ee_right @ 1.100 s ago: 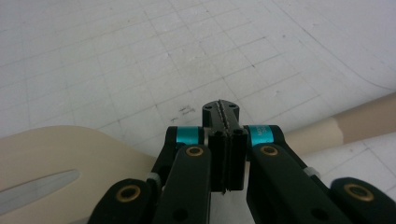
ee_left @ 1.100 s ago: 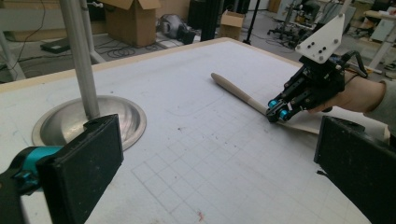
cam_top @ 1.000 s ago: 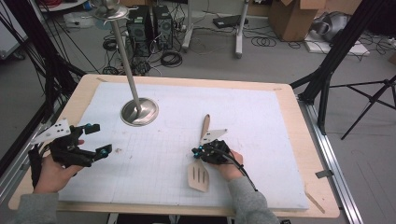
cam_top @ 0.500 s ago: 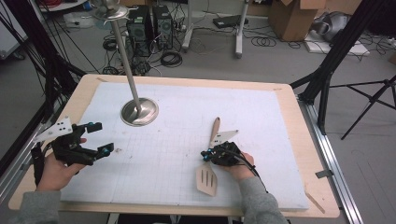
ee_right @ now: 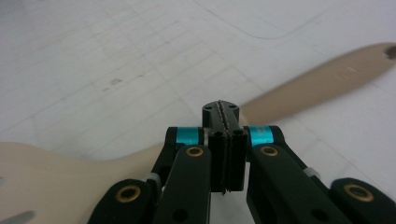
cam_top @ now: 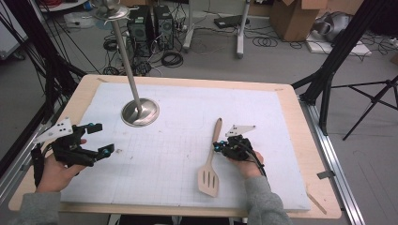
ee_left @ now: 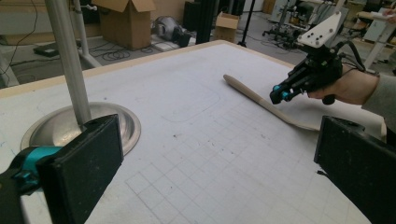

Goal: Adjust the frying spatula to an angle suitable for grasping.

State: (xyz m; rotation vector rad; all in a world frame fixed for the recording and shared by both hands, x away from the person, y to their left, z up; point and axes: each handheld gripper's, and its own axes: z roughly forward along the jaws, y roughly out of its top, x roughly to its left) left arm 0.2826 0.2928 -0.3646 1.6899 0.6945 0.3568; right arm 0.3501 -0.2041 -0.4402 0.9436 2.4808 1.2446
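A wooden slotted spatula (cam_top: 210, 164) lies on the white gridded mat (cam_top: 187, 108), blade toward the near edge. My right gripper (cam_top: 218, 147) is shut, its tip resting at the middle of the handle from the right. In the right gripper view the jaws (ee_right: 221, 109) are pressed together with nothing between them, and the handle (ee_right: 317, 84) runs underneath. My left gripper (cam_top: 102, 138) is held open over the mat's left edge, and nothing is between its jaws (ee_left: 215, 172). The left gripper view shows the spatula (ee_left: 261, 100) and the right gripper (ee_left: 280, 94) farther off.
A metal stand with a round base (cam_top: 140, 112) and a tall pole rises from the mat's far left (ee_left: 60, 130). The wooden table edge (cam_top: 309, 140) borders the mat. Beyond the table are black frame legs, cables and cardboard boxes on the floor.
My right gripper has moved to the right across the mat, and the spatula has shifted right along with it. The left gripper has stayed in place.
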